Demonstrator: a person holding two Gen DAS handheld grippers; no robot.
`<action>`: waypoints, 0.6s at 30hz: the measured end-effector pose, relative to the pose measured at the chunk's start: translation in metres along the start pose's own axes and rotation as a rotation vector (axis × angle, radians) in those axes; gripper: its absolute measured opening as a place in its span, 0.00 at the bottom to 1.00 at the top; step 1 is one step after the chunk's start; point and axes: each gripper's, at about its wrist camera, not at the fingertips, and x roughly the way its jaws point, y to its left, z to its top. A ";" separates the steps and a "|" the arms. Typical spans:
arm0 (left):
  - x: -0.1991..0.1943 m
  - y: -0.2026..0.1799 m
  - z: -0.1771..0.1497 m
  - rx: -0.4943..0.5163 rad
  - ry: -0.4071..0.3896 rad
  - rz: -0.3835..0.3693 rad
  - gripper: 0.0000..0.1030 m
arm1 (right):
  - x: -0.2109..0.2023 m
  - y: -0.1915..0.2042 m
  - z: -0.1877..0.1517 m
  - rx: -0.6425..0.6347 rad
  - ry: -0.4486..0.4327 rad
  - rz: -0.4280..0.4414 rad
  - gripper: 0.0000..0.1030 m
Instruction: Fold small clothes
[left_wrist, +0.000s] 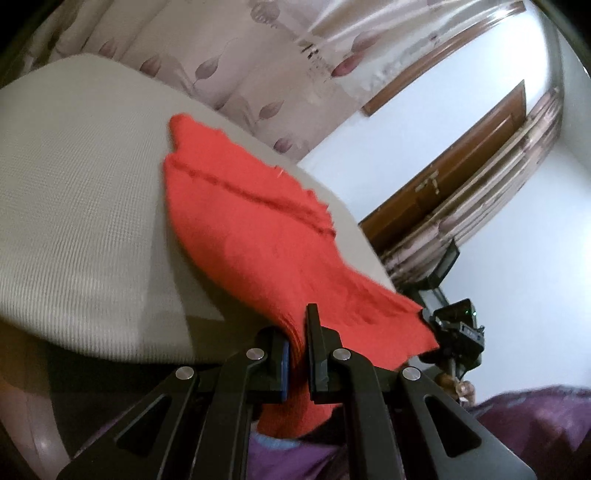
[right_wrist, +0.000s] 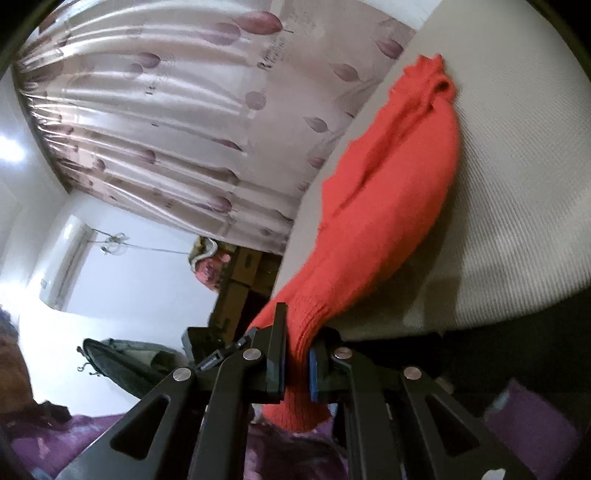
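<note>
**Left-wrist and right-wrist views: one red knit garment pinched at two points over a grey table**

Left-wrist view shows a single red knitted garment (left_wrist: 236, 221), loosely ribbed, with a stitched seam running across it and a frayed far edge. Its far part lies on the table; its near edge is lifted off and drawn into the left gripper (left_wrist: 299, 354), whose two black fingers are closed tight on a bunched fold of the knit. A little cloth hangs below the jaws. The right gripper (left_wrist: 458, 328) is seen at the garment's other near corner, gripping that edge.

From the right-wrist view, the same garment (right_wrist: 388, 206) stretches away as a long, rounded roll of fabric, its far end crumpled on the table top. The right gripper (right_wrist: 297, 365) has its fingers pressed together on the ribbed hem, blue pads showing on the inner faces.

The table (left_wrist: 81, 192) is covered in pale grey cloth with a fine woven grid texture and has a curved edge. Behind it hangs a glossy pale curtain (right_wrist: 155, 110) printed with mauve leaves. White walls, a brown wooden door (left_wrist: 454, 173) and a white wall-mounted air conditioner (right_wrist: 62, 266) fill out the room. Purple fabric (left_wrist: 546, 424) lies beneath the grippers. Motion blur softens the right-wrist view.
</note>
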 end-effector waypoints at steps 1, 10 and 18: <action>0.002 -0.002 0.008 0.008 -0.010 -0.002 0.07 | 0.001 0.004 0.007 -0.012 -0.004 0.001 0.10; 0.050 -0.001 0.112 -0.019 -0.100 -0.035 0.07 | 0.031 0.006 0.100 -0.077 -0.014 -0.013 0.10; 0.125 0.041 0.181 -0.107 -0.114 0.052 0.07 | 0.069 -0.034 0.185 -0.044 -0.010 -0.045 0.10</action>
